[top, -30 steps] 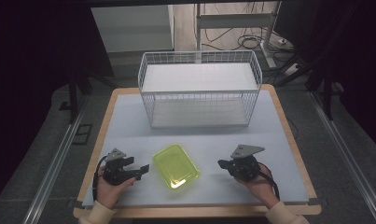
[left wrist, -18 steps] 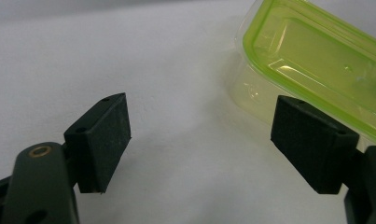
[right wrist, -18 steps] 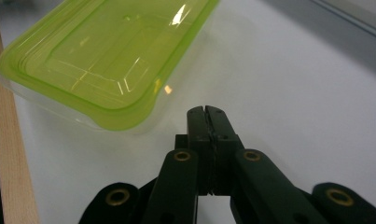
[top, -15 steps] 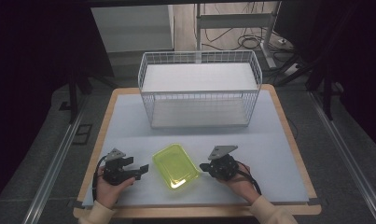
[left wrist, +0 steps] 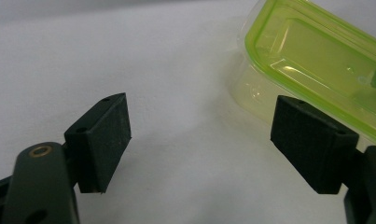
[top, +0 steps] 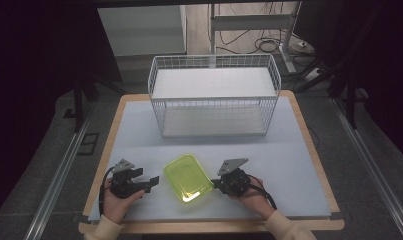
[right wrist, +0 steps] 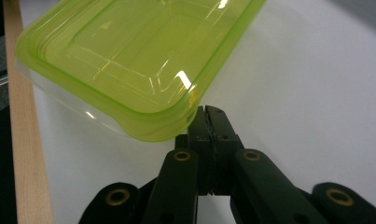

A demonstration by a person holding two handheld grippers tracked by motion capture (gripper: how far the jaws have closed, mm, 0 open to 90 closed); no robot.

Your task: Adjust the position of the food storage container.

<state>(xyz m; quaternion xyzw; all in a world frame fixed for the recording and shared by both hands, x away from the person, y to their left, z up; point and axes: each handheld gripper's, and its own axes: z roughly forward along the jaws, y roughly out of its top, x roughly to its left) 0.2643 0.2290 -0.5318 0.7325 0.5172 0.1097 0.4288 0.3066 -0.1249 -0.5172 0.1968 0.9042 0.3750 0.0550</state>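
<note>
High view: a yellow-green plastic container lies on the pale sheet covering the table, near the front edge, between the 2 grippers and in front of a white wire basket. It is a shallow rounded rectangle, turned at a slant to the table edge. Its translucent lime lid has stepped ridges and catches a bright glare, and the base below it is clearer (seen best in the right gripper view).

The left gripper sits just left of the container, its jaws spread wide; in the left gripper view its right pad stands beside the container's wall. The right gripper has its jaws pressed together, with nothing between them. In the right gripper view their tips meet the container's near corner, under the lid rim.
</note>
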